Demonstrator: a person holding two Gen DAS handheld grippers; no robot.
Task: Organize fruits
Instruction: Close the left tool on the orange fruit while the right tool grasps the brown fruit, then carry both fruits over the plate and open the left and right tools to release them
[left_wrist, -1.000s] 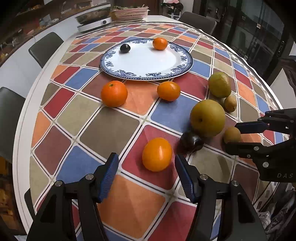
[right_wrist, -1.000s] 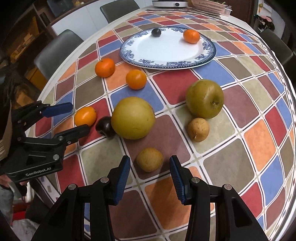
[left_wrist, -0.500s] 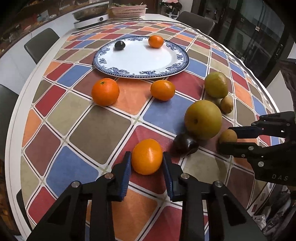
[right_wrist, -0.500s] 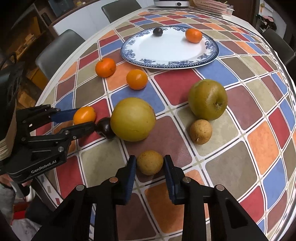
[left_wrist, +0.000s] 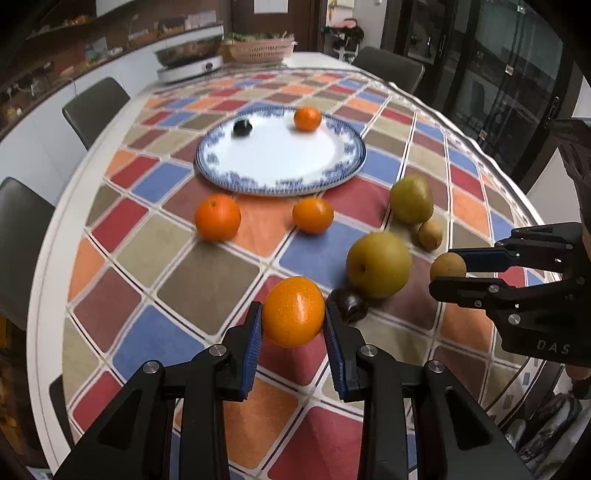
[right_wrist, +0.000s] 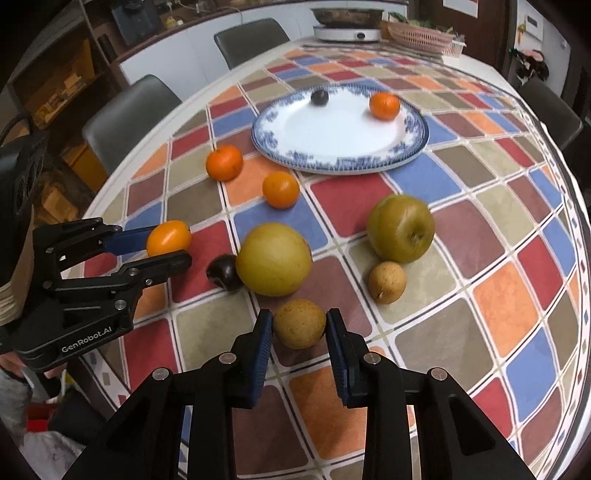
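Note:
My left gripper (left_wrist: 293, 325) is shut on an orange (left_wrist: 293, 312) and holds it lifted above the checked tablecloth; it also shows in the right wrist view (right_wrist: 168, 240). My right gripper (right_wrist: 299, 328) is shut on a small brown fruit (right_wrist: 299, 323), lifted off the table; it shows in the left wrist view (left_wrist: 447, 266) too. A blue-rimmed white plate (left_wrist: 280, 184) holds a dark plum (left_wrist: 242, 127) and an orange (left_wrist: 307, 119).
On the cloth lie two oranges (left_wrist: 218, 218) (left_wrist: 313, 215), a large yellow pear (left_wrist: 378, 264), a green pear (left_wrist: 411, 199), a small brown fruit (left_wrist: 430, 234) and a dark plum (left_wrist: 349, 304). Chairs (left_wrist: 94, 107) ring the table; a cooker (left_wrist: 190, 66) and basket (left_wrist: 258, 50) stand far back.
Both grippers closed on their fruits: the left on the orange, the right on the small brown fruit. Both have since lifted the fruits off the table.

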